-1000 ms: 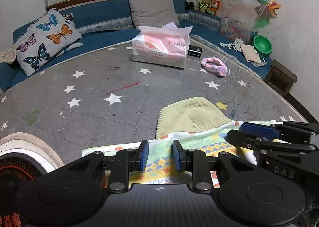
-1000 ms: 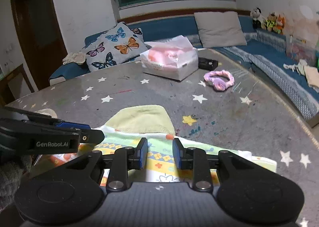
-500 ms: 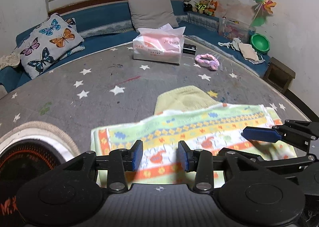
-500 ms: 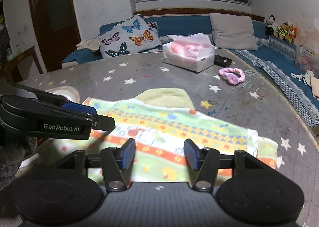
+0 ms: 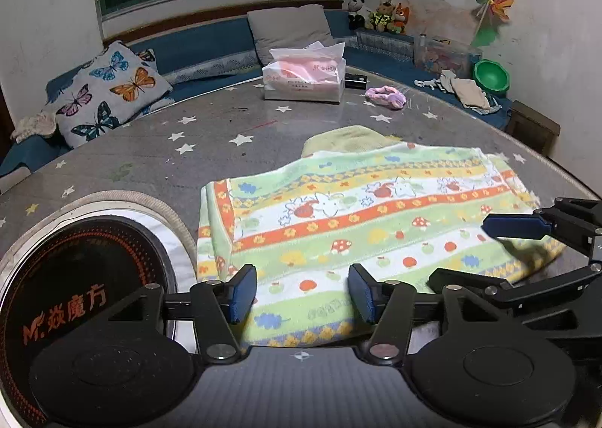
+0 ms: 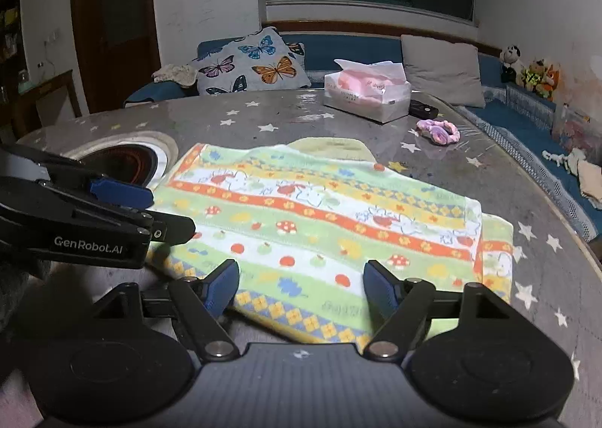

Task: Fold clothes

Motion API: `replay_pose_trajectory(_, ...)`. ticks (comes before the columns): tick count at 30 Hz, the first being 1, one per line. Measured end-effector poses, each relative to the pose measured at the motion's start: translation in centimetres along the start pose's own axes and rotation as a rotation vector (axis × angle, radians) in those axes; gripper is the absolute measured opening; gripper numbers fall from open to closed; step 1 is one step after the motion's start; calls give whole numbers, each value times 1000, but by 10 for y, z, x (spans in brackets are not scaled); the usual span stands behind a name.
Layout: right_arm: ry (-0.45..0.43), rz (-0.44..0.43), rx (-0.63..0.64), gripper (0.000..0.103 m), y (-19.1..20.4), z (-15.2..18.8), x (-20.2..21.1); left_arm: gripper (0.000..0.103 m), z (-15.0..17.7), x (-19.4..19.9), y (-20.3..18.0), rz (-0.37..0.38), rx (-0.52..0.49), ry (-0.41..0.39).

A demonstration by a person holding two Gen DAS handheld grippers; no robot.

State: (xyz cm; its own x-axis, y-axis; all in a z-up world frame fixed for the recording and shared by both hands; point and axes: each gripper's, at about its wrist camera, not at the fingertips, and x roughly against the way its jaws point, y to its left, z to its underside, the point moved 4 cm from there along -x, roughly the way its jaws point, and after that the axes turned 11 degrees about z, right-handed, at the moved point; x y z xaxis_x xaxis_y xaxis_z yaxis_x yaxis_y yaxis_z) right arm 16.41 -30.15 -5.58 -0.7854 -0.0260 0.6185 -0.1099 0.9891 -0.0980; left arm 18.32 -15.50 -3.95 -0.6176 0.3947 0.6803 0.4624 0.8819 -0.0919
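A striped towel-like cloth (image 5: pixel 361 221) with mushrooms and rabbits lies flat and folded on the starry grey table (image 5: pixel 150 149). From under its far edge a plain yellow-green cloth (image 5: pixel 350 138) sticks out. My left gripper (image 5: pixel 303 292) hovers at the cloth's near edge with its jaws opening, and its pads stand apart from the fabric. My right gripper (image 6: pixel 303 283) is over the same near edge of the cloth (image 6: pixel 320 224), jaws also opening and pressing on nothing. Each gripper shows in the other's view: the right gripper (image 5: pixel 459 251) and the left gripper (image 6: pixel 171 213).
A round black cooktop (image 5: pixel 75 277) is set into the table at the near left. A tissue box (image 5: pixel 304 81), a black remote (image 5: pixel 355 81) and a pink scrunchie (image 5: pixel 385 96) lie at the far side. A blue bench with a butterfly pillow (image 5: pixel 109 93) curves around the table.
Both grippers drew back toward the near edge, bringing the patterned cloth's edge with them. The cloth now lies spread flat. Both pairs of jaws have widened and let go of it.
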Motion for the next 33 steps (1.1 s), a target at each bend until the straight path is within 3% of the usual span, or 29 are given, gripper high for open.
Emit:
replay_pose_trajectory(10, 8, -4, -58, 82, -10, 8, 9, 66, 8, 6, 3, 13, 25, -9)
replay_pose_trajectory(14, 1, -1, -68, 88, -11, 10, 15, 82, 10, 15, 5, 13, 47, -20)
replay_pose_trajectory(22, -15, 32, -126, 103, -11, 17, 28, 95, 22, 32, 5, -13, 55, -44)
replay_pose_trajectory(27, -29, 49, -133, 103, -9, 18, 38, 102, 26, 44, 5, -23, 50, -67)
replay_pose_trajectory(33, -48, 65, -154, 103, -6, 19, 48, 103, 31, 58, 2, -15, 46, -93)
